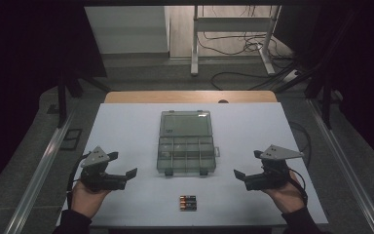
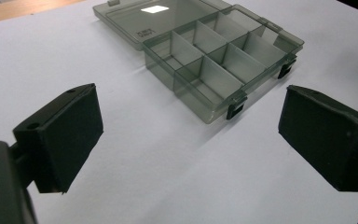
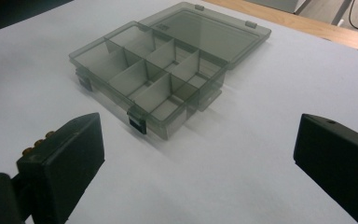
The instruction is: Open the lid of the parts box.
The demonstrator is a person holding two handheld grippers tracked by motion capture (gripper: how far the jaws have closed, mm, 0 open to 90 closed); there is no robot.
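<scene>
Left gripper (image 1: 126, 176) and right gripper (image 1: 239, 176) rest spread, empty. The smoky translucent plastic compartment box (image 1: 186, 154) lies open centrally; small cylindrical batteries (image 1: 187, 203) at six o'clock — round, likely to roll from a pinch.

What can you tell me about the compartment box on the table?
The box is smoky grey see-through plastic, lying flat at the middle of the white table. It is open: the lid is folded flat back on the far side. The tray is split by dividers into several compartments, all of which look empty. Two dark latches sit on its near edge, and a small tab sticks out of its right side. Nothing touches it; the batteries lie apart, nearer the person.
</scene>
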